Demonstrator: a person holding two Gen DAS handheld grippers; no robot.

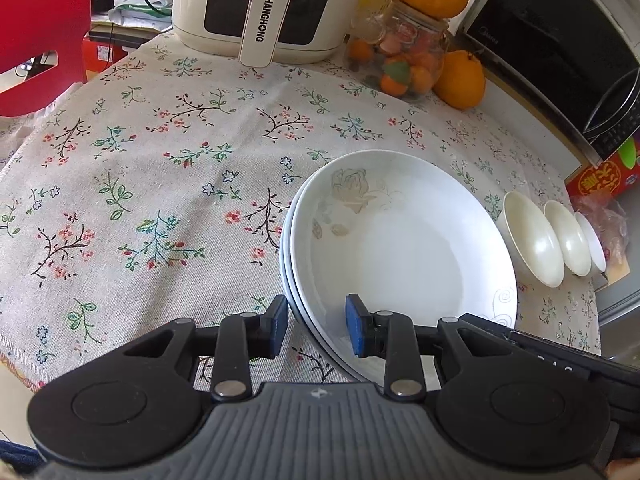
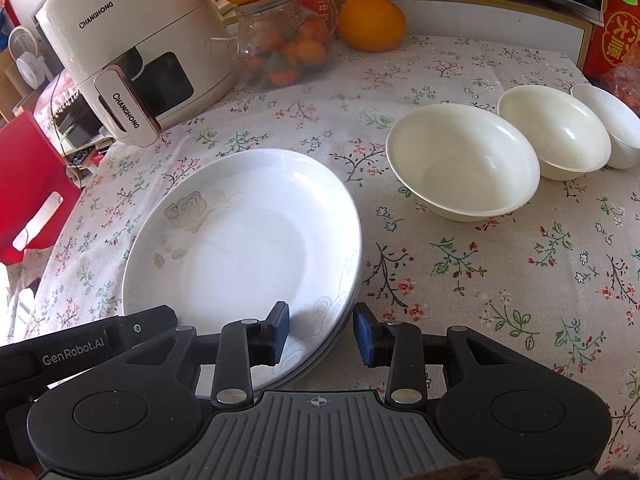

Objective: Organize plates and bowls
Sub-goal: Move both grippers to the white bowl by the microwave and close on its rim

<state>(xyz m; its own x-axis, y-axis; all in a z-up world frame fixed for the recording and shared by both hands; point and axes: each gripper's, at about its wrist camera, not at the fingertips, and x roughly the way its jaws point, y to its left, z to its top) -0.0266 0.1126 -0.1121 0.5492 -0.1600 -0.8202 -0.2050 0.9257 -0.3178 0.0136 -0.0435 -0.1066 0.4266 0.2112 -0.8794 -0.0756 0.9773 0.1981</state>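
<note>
A stack of white plates (image 1: 404, 240) with a faint rose print lies on the floral tablecloth; it also shows in the right wrist view (image 2: 244, 252). My left gripper (image 1: 318, 328) is open, its jaws straddling the stack's near left rim. My right gripper (image 2: 322, 334) is open, its jaws straddling the stack's near right rim. Three cream bowls stand in a row to the right of the plates: a large one (image 2: 464, 164), a middle one (image 2: 556, 132) and a small one (image 2: 612, 124). They also show in the left wrist view (image 1: 532, 240).
A cream air fryer (image 2: 132, 64) stands at the back left. A glass jar of small oranges (image 2: 284, 44) with an orange on top and a loose orange (image 2: 372, 20) stand behind the plates. A microwave (image 1: 560, 48) and red box (image 2: 616, 40) are at the right. A red chair (image 2: 28, 176) is left.
</note>
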